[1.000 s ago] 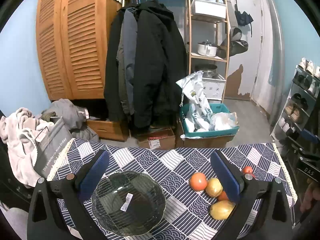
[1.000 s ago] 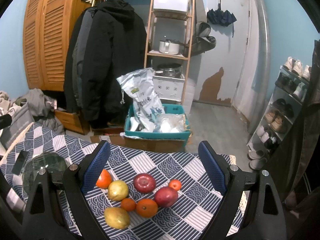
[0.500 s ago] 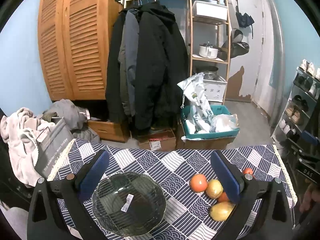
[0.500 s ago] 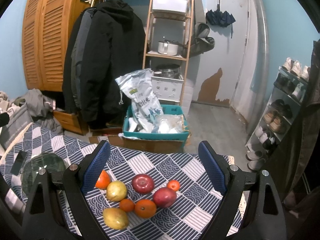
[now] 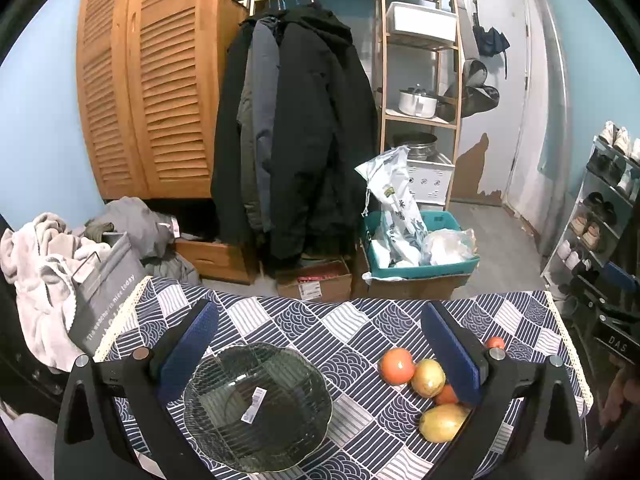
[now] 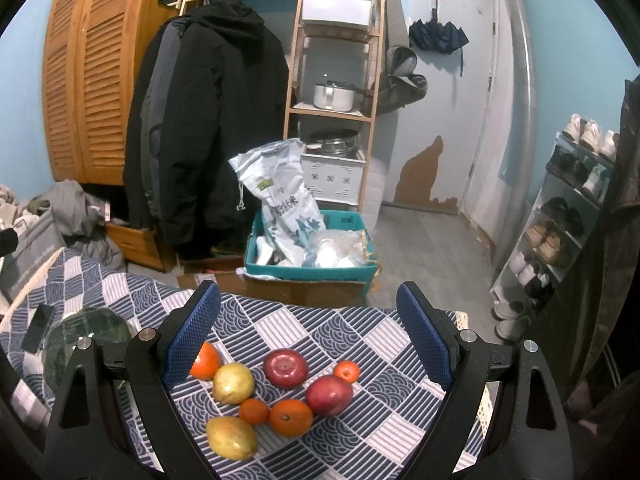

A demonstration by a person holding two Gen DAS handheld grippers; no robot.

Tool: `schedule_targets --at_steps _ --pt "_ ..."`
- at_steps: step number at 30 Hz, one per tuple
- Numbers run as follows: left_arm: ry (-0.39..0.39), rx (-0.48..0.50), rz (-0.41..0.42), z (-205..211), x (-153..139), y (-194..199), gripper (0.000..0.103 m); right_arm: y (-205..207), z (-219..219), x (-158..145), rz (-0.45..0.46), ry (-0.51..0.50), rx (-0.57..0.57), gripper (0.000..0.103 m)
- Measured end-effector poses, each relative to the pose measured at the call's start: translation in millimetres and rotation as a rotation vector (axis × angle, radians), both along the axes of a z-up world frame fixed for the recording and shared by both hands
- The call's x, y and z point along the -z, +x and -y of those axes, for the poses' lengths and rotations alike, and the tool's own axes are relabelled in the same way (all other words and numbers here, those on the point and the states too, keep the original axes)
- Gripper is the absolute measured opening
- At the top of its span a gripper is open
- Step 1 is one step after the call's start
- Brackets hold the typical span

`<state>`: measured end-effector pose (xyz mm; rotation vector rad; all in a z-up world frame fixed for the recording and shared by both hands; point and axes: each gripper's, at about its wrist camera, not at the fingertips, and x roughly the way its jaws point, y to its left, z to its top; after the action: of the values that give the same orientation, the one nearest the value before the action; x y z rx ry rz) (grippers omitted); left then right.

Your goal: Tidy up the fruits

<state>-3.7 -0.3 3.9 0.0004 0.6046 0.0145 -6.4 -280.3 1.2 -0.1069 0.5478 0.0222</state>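
- My left gripper (image 5: 316,340) is spread wide and empty above the glass bowl (image 5: 258,404); its near rim is cut off by the frame.
- My right gripper (image 6: 308,328) gapes wide, holding nothing, over the fruit (image 6: 280,392) on the cloth (image 6: 360,340).
- My left finger (image 6: 192,336) hides part of one orange (image 6: 205,362).
- In the left view, my right finger (image 5: 450,354) covers most of the fruit.

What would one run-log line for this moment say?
left gripper: open over glass bowl | right gripper: open above fruits | bowl empty
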Motion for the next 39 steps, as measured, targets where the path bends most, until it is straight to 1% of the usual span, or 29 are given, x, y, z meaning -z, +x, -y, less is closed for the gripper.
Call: schedule_targets --at_steps 32,35,39 --pt "-0.008 0.013 -0.006 2.8 8.5 0.1 0.102 1.3 2.7 -3.3 -0.001 -0.002 0.001 0.088" --pt "-0.017 0.021 -0.027 2.9 10.8 1.2 0.102 2.6 3.2 -2.2 -0.008 -0.006 0.004 0.088" --pt "0.011 0.032 -0.046 5.9 21.7 6.4 0.102 5.9 2.1 9.3 -0.032 -0.01 0.009 0.088"
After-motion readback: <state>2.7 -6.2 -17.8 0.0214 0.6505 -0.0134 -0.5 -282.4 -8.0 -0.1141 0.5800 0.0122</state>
